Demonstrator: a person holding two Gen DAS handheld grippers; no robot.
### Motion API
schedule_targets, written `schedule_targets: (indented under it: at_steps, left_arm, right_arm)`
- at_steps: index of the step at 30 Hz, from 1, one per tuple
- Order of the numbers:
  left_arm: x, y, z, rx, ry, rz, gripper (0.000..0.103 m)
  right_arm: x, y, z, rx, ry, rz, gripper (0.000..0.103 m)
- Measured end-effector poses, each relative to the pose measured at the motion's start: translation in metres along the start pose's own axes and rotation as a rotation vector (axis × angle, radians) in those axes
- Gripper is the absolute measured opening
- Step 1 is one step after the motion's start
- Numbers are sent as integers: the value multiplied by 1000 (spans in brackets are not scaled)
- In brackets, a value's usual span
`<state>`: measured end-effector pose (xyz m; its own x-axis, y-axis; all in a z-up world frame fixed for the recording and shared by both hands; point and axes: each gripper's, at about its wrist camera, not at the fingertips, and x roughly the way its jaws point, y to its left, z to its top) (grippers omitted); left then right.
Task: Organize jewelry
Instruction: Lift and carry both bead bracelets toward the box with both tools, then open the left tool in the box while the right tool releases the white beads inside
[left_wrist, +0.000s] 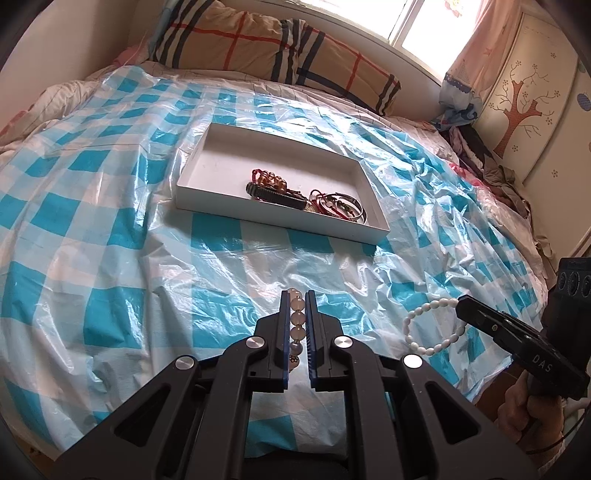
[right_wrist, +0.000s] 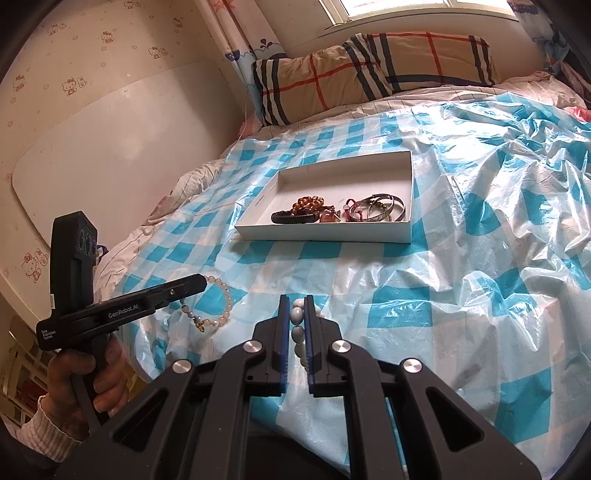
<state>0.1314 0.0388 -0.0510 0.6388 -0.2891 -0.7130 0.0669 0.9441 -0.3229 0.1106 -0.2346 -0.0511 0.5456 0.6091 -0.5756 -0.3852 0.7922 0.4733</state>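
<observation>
My left gripper (left_wrist: 297, 295) is shut on a pale pink bead bracelet (left_wrist: 297, 317), its beads lined up between the blue pads; in the right wrist view that bracelet (right_wrist: 221, 306) hangs from the left gripper (right_wrist: 201, 283). My right gripper (right_wrist: 296, 300) is shut on a white oval-bead bracelet (right_wrist: 297, 325), whose loop (left_wrist: 424, 325) hangs from the right gripper (left_wrist: 460, 304) in the left wrist view. Further back on the bed lies a shallow white box (left_wrist: 229, 155) (right_wrist: 325, 234) holding a brown bead bracelet (left_wrist: 271, 181), a black band (right_wrist: 293, 217), red cords and metal bangles (right_wrist: 384, 208).
The bed is covered by a crinkled blue-and-white checked plastic sheet (left_wrist: 110, 206) (right_wrist: 480, 295). A plaid pillow (left_wrist: 258, 40) lies against the headboard under a window. A white cabinet with a tree picture (left_wrist: 528, 92) stands to the right, with clothes piled beside it.
</observation>
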Motion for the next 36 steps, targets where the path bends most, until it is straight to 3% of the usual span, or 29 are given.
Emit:
schedule_targets:
  at_steps: [13,25,27,29,33,36]
  left_arm:
    - [12,-19,51,86,-25,-40,7]
    - [62,-49,128,136,-69,-116,7]
    - [83,-41,139,123,-47,-72,7]
    - [103,-26,143,85,0,-11,7]
    - [97,-5,128,73,11,72,10]
    - [73,-8,104,121,5,139,33]
  right_arm:
    - [26,-6,46,-13,-42,31,8]
    - [81,-27,113,-15,-94,-7,8]
    - [97,-32,122,0,-88,-15,10]
    - [110,-36,124,25,-69,-3,24]
    - [100,-29,112,20,-67,8,26]
    - [76,-19,94,-6,-63,-19,30]
